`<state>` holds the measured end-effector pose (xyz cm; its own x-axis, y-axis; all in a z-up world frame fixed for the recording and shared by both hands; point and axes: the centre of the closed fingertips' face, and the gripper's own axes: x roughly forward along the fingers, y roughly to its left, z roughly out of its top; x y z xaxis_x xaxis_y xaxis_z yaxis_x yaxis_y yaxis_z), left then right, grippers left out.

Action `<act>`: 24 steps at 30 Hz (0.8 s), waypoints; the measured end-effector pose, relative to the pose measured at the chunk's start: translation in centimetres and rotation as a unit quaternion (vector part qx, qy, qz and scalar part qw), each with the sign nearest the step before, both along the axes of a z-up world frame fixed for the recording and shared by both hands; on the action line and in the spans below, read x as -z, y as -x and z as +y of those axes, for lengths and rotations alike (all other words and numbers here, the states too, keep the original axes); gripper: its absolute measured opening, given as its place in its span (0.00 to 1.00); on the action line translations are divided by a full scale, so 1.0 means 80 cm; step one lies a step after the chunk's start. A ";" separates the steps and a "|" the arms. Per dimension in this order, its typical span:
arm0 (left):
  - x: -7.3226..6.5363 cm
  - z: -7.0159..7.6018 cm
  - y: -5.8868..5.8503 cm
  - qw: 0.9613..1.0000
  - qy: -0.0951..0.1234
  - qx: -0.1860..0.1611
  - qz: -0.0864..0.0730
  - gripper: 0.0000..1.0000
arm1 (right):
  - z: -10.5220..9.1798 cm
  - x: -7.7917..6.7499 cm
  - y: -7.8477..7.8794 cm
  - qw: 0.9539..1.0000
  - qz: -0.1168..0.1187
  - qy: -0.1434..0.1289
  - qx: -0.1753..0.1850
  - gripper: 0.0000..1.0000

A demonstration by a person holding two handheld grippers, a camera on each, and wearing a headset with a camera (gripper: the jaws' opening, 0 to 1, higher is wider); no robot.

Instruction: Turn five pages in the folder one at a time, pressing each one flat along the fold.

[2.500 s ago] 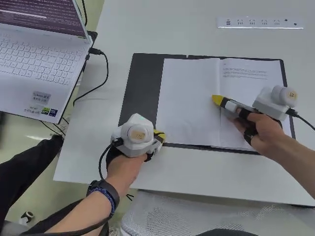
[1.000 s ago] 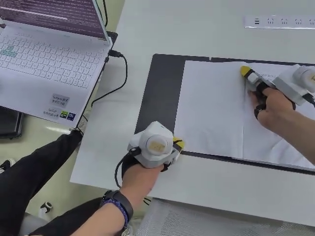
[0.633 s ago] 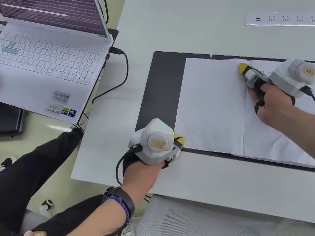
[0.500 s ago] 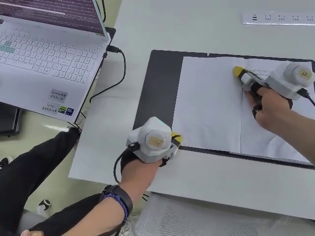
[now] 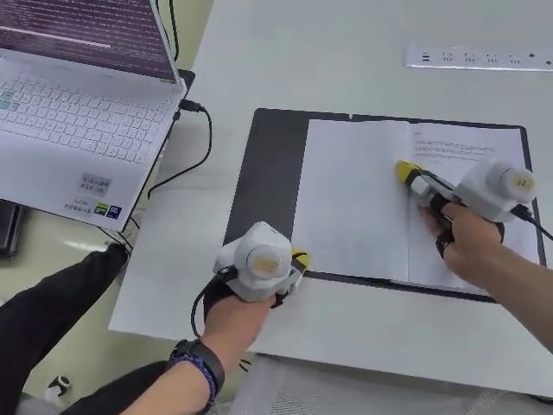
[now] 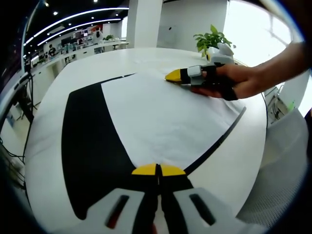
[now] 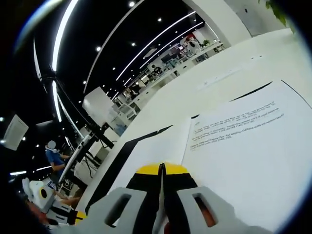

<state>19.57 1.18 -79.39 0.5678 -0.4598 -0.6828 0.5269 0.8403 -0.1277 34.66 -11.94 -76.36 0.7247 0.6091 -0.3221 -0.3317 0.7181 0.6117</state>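
Your right gripper [image 5: 404,170], jaws closed empty, rests its tips on the fold of the open folder [image 5: 268,173] mid-worktop [image 5: 302,52]. Your left gripper [image 5: 298,259], likewise closed, sits at the folder's near edge.

The black folder [image 5: 268,173] lies open and flat before me. Its left page [image 5: 354,199] is plain white, and its right page [image 5: 471,151] carries a few lines of small print near the top. Both pages lie flat and meet at the fold [image 5: 408,238].
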 end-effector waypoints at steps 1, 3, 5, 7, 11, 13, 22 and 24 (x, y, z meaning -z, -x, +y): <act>0.000 0.000 0.000 1.000 0.001 0.000 0.000 0.00 | 0.003 -0.002 0.007 1.000 -0.005 0.001 -0.008 0.00; -0.001 0.000 0.000 1.000 0.002 -0.001 0.000 0.00 | 0.003 -0.003 0.015 1.000 -0.005 -0.002 -0.007 0.00; -0.002 0.000 0.000 1.000 0.001 0.000 0.000 0.00 | 0.000 -0.004 0.020 1.000 -0.003 -0.007 -0.002 0.00; -0.002 0.000 0.000 1.000 0.001 -0.001 -0.001 0.00 | 0.001 -0.006 0.026 1.000 -0.004 -0.008 -0.002 0.00; -0.002 0.000 0.000 1.000 0.001 -0.001 -0.007 0.00 | 0.005 -0.004 0.052 0.999 0.002 -0.010 -0.030 0.00; -0.002 0.000 0.000 1.000 0.001 0.001 -0.008 0.00 | 0.004 -0.004 0.062 0.999 0.002 -0.010 -0.034 0.00; -0.004 0.000 0.000 1.000 0.007 -0.004 -0.012 0.00 | 0.008 -0.004 0.098 0.999 0.007 -0.002 -0.051 0.00; -0.004 0.001 0.000 1.000 0.007 -0.005 -0.012 0.00 | 0.011 -0.002 0.107 0.998 0.011 0.001 -0.059 0.00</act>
<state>19.56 1.22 -79.06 0.5892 -0.4630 -0.6622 0.5215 0.8439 -0.1260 26.11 -11.09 -76.22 0.6413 0.6886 -0.3384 -0.4009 0.6768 0.6175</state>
